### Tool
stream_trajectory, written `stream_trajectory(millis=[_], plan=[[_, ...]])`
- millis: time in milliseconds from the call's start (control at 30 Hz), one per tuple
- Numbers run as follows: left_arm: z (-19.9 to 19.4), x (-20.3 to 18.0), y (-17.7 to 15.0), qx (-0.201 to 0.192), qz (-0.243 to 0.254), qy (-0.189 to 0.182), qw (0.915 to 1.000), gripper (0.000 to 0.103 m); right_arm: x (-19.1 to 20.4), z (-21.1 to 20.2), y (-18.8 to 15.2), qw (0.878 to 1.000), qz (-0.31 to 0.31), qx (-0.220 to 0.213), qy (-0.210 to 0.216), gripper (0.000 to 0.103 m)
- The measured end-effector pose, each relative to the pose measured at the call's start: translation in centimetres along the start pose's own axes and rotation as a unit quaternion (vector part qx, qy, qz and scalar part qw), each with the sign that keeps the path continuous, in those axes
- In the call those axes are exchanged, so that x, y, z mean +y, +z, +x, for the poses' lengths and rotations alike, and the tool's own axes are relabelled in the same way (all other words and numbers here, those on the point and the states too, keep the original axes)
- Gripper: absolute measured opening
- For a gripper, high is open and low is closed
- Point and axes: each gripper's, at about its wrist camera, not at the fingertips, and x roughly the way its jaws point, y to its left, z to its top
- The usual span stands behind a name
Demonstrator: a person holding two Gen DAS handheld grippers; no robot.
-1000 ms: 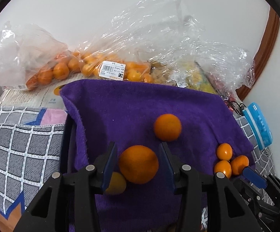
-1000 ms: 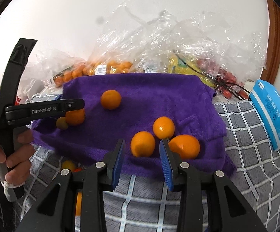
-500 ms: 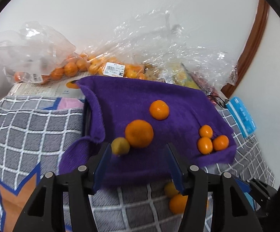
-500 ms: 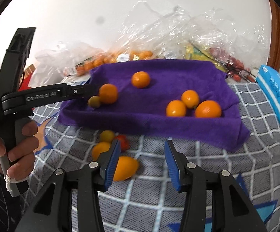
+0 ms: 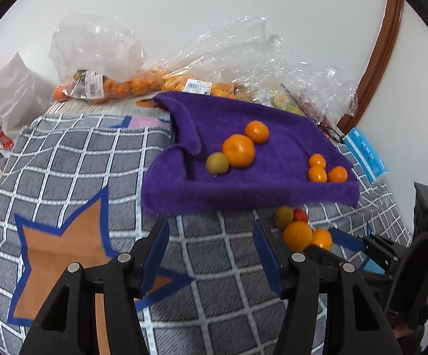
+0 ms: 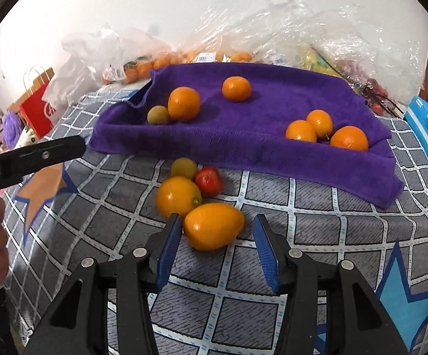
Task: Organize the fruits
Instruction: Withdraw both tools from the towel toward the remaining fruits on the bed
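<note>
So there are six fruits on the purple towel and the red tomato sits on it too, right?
Not quite. The red tomato lies off the purple towel, on the checked cover just in front of its edge, as the right wrist view shows. The six fruits on the towel are right.

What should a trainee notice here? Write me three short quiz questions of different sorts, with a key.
1. True or false: the red fruit lies off the purple towel.
2. How many fruits lie on the purple towel?
3. Which lies nearest the right tool's tips? A: the oval orange fruit. B: a bagged orange. C: the blue packet.
Key: 1 true; 2 six; 3 A.
</note>
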Motion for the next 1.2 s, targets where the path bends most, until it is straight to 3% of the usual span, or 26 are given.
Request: stream_trajectory(millis=[267,333,633,1200], plan=[[-0.9,0.7,-1.3,0.002,-0.003,-0.009,1.0000,0.057,0.1,1.1,0.3,1.000,-0.017,0.007,-0.010,0.050],[-1.0,0.6,-1.4,0.005,-0.006,-0.011,0.9999,0.057,0.3,0.9,0.3,1.000,-0.021,0.002,-0.008,0.043],[-1.0,-0.8,-2.2,0.015,0.007,0.000,0.9999,0.057,-0.2,-1.4,-0.5,1.000,-0.014,-0.022,-0.002,0.042],[1.8,-7.1,-3.5,0.056,0.052,-0.021,0.9968,0.056,-6.5,-7.3,-3.8,0.996,0.062,-0.055,-0.036,0.042]])
